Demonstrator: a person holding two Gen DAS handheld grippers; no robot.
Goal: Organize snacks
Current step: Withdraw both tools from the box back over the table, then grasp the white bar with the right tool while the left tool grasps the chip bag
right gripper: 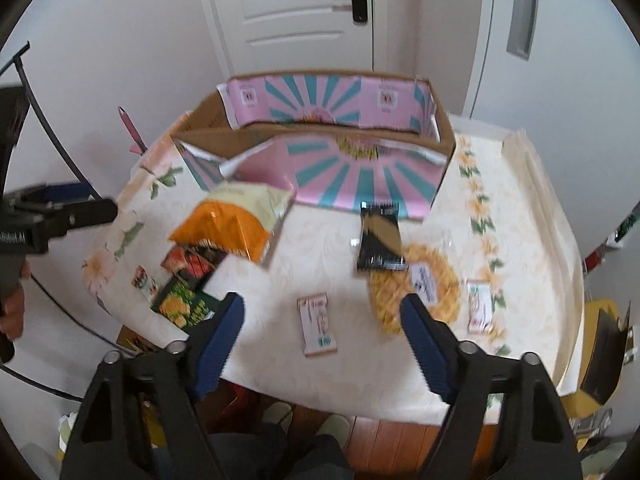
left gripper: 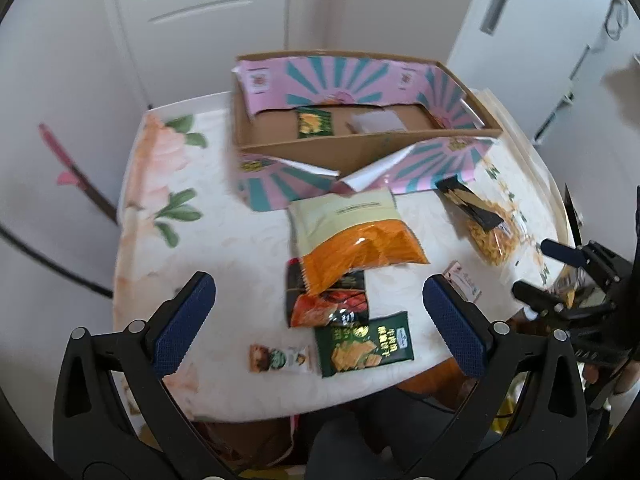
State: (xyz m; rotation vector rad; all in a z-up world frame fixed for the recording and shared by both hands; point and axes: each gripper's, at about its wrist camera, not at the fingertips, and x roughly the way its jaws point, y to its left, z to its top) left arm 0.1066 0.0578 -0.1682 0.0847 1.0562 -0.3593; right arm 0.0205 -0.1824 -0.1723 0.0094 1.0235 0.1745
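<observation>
My left gripper (left gripper: 319, 312) points steeply downward, its blue-padded fingers (left gripper: 182, 326) spread wide with nothing between them. My right gripper (right gripper: 322, 336) tilts down at much the same angle; its fingers (right gripper: 426, 346) stand apart and hold nothing. Seen from the right wrist, my left hand (right gripper: 14, 312) wraps the handle at the far left edge.
</observation>
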